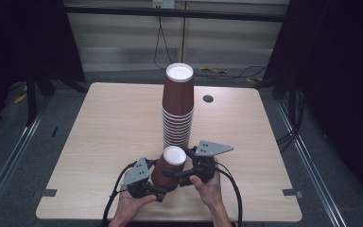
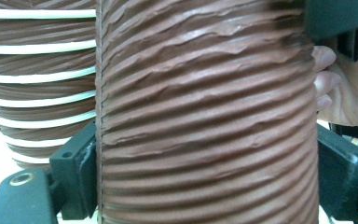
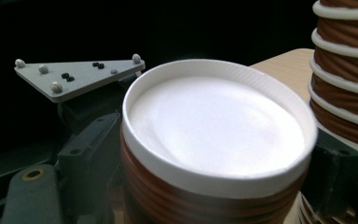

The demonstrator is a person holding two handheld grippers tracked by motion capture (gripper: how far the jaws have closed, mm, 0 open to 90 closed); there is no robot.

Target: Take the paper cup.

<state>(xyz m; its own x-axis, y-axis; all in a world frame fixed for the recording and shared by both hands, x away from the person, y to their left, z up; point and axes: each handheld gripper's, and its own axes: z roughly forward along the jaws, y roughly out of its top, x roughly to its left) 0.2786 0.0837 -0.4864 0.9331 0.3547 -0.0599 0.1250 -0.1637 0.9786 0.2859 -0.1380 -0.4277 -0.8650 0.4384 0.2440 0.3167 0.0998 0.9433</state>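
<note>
Your left hand-held gripper [image 1: 163, 191] and your right hand-held gripper [image 1: 170, 174] both have their jaws closed on the same brown ribbed paper cup [image 1: 168, 165] — one from each side. The cup stands upside down at the near middle of the worktop [image 1: 108, 127], its white base facing up, just in front of the tall stack of cups [image 1: 178, 106], which is also upside down. In the left gripper view the cup's ribbed wall [image 2: 205, 121] sits between the two black jaws, pressed against both, with the stack's white rims [image 2: 37, 74] close behind it on the left. In the right gripper view the white base [image 3: 216, 123] sits between the jaws near the top of the cup — the left gripper's grey three-cornered plate [image 3: 77, 77] shows beyond it, and the stack [image 3: 342, 79] rises just beside the cup on the right.
</note>
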